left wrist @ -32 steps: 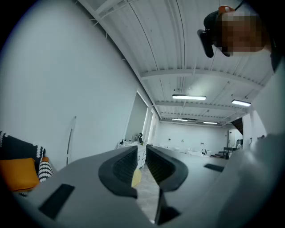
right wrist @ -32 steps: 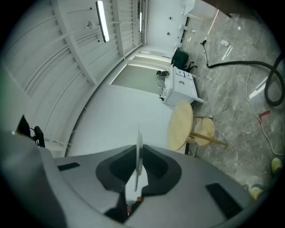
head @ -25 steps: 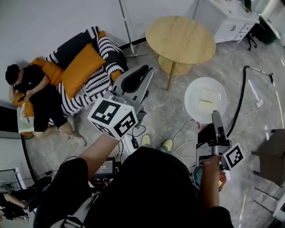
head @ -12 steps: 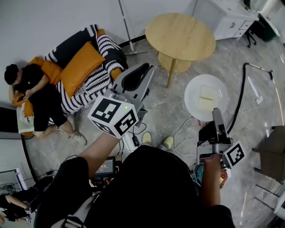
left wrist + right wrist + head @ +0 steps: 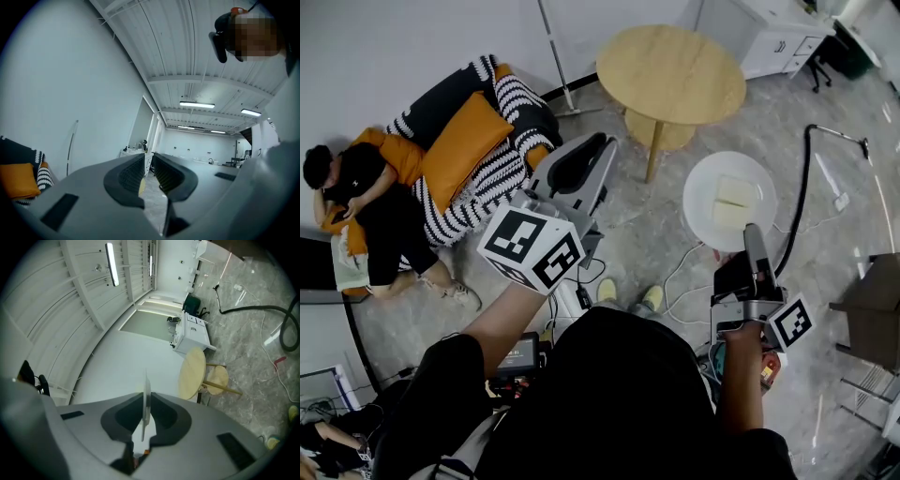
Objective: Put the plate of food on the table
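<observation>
A white plate [image 5: 729, 202] with two pale slices of food hangs level over the grey floor. My right gripper [image 5: 748, 246] is shut on its near rim. In the right gripper view the plate [image 5: 146, 380] stands edge-on between the pads of the right gripper [image 5: 146, 401]. The round wooden table [image 5: 670, 75] stands beyond the plate, up and to the left of it, and appears bare [image 5: 192, 373]. My left gripper [image 5: 602, 146] is raised at centre left with its marker cube [image 5: 532, 248] toward me. Its jaws [image 5: 149, 159] stand almost together with nothing between them.
A person lies on a sofa [image 5: 469, 150] with an orange cushion and striped blanket at left. A white cabinet [image 5: 778, 37] stands at the top right. A black hose [image 5: 802, 197] and white cables cross the floor near the plate. A wooden stool [image 5: 661, 131] sits under the table.
The whole view has slid slightly up and left. The right gripper keeps its hold on the plate, and the left gripper stays raised.
</observation>
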